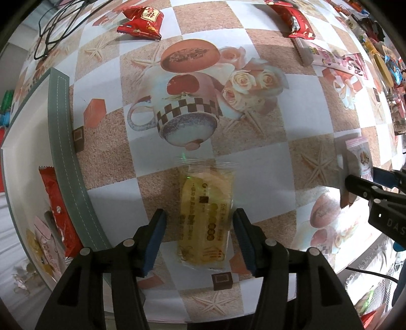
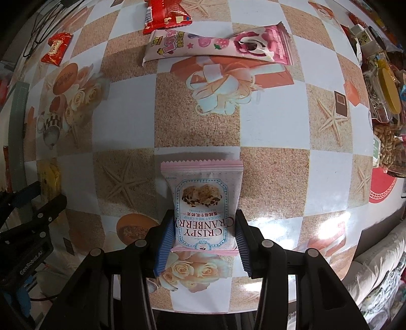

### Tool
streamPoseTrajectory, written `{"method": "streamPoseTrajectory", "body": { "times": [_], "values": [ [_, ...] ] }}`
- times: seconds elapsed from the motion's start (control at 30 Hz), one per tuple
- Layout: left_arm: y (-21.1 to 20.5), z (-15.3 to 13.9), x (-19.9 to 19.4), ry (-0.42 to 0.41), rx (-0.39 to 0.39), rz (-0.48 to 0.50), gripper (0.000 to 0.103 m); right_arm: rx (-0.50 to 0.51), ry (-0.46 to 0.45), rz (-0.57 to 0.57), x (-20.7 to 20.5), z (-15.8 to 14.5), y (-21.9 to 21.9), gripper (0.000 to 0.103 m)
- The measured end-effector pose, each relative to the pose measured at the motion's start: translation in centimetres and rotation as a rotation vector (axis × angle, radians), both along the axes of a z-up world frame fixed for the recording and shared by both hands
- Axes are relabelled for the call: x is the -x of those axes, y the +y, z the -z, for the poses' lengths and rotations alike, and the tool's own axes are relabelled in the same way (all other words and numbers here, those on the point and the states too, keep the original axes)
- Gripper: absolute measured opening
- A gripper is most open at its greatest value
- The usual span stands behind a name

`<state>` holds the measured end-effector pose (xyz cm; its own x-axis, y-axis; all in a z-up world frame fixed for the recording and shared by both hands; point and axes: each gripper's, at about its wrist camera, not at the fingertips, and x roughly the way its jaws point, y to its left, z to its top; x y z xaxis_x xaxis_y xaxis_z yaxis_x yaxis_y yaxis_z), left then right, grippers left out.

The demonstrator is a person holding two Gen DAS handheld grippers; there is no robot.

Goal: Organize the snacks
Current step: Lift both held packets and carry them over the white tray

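Left gripper (image 1: 199, 226): fingers spread apart, straddling a yellow snack pack (image 1: 204, 218) that lies flat on the counter (image 1: 266, 162); gap on both sides, pads not touching the wrapper. Right gripper (image 2: 203, 228): clamped on a pink cranberry nougat pack (image 2: 203, 203), blue pads pressed against both its side edges, pack's near half between the fingers, far end sticking out forward. Whether that pack is lifted or resting on the counter, cannot tell. In the left wrist view the same pink pack (image 1: 359, 165) shows at right edge, held by the right gripper (image 1: 355, 177).

Left of the yellow pack: box (image 1: 59, 142) with green stitched rim and white inside, holding a red packet (image 1: 57, 210) plus pink and yellow wrappers nearer the camera, partly cut off.

Farther out on the checkered printed tablecloth: long pink strawberry-print bar (image 2: 218, 44) lying crosswise, a red packet (image 2: 165, 15) touching its far left end. Small red pouch (image 2: 57, 48) well apart to the far left. Black cables (image 1: 58, 22) at far left corner. Pile of mixed snacks (image 2: 380, 96) along the far right edge, details blurred.
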<state>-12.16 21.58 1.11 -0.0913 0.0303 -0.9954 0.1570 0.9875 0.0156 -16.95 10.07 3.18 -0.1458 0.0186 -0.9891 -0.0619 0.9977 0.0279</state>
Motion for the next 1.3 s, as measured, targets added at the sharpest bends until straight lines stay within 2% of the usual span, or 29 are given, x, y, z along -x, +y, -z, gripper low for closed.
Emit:
{"method": "streamPoseTrajectory", "body": {
  "times": [0.37,0.47,0.53,0.6,0.73,0.77,1.3],
  "values": [
    [-0.6,0.3,-0.5,0.0,0.0,0.003,0.06,0.003,0.0,-0.009,0.0,-0.1,-0.1,0.047],
    [-0.7,0.3,-0.5,0.0,0.001,0.001,0.06,0.016,-0.001,-0.016,0.0,-0.1,-0.1,0.055],
    [-0.7,0.4,-0.5,0.004,0.008,0.001,0.06,0.01,-0.003,-0.01,0.0,-0.1,-0.4,0.055],
    [-0.4,0.2,-0.5,0.007,0.018,0.002,0.057,0.009,-0.005,-0.021,0.0,0.0,-0.5,0.055],
    [-0.4,0.5,-0.5,0.001,0.022,0.026,0.041,0.0,-0.004,-0.021,0.0,0.0,-0.7,0.051],
    [-0.4,0.3,-0.4,0.002,0.023,0.027,0.041,-0.003,-0.007,-0.019,0.0,-0.1,-0.7,0.047],
    [0.7,0.1,1.1,0.014,0.028,0.017,0.04,-0.015,0.015,0.006,0.5,-0.1,-1.8,0.046]
  ]
}}
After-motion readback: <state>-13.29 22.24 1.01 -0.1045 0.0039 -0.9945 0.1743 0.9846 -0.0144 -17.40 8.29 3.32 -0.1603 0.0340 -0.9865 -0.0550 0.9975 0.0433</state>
